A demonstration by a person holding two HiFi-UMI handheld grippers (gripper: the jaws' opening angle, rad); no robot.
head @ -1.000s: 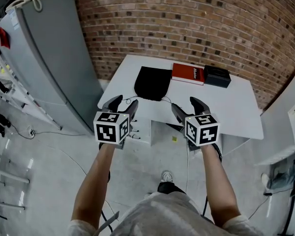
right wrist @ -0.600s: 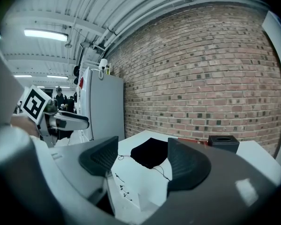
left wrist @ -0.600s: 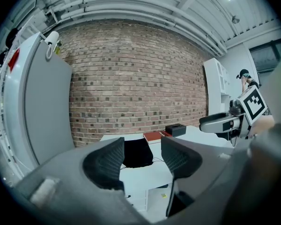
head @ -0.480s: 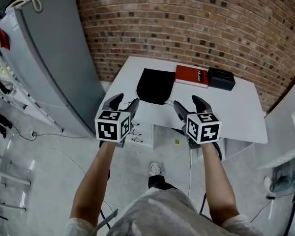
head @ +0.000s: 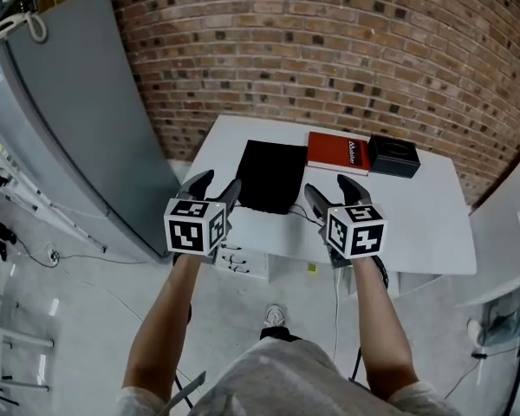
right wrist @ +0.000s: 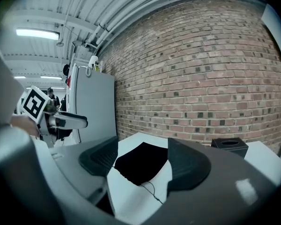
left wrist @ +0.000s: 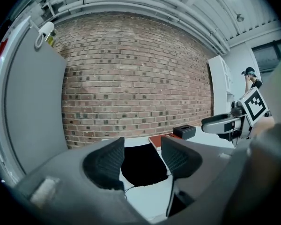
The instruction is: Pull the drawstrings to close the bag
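The left gripper's (head: 218, 181) fingers stand apart, and so do the right gripper's (head: 328, 186). Each pair frames the bag (head: 271, 176) beyond and touches neither it nor its cord. The black bag lies flat on the white table (head: 416, 219), with a thin drawstring (right wrist: 152, 189) trailing from its near edge (clearest in the right gripper view). Just right of the bag lies a red book (head: 338, 152), then a black box (head: 393, 155), both near the brick wall (head: 347, 50). A grey cabinet (head: 78, 128) stands left of the table.
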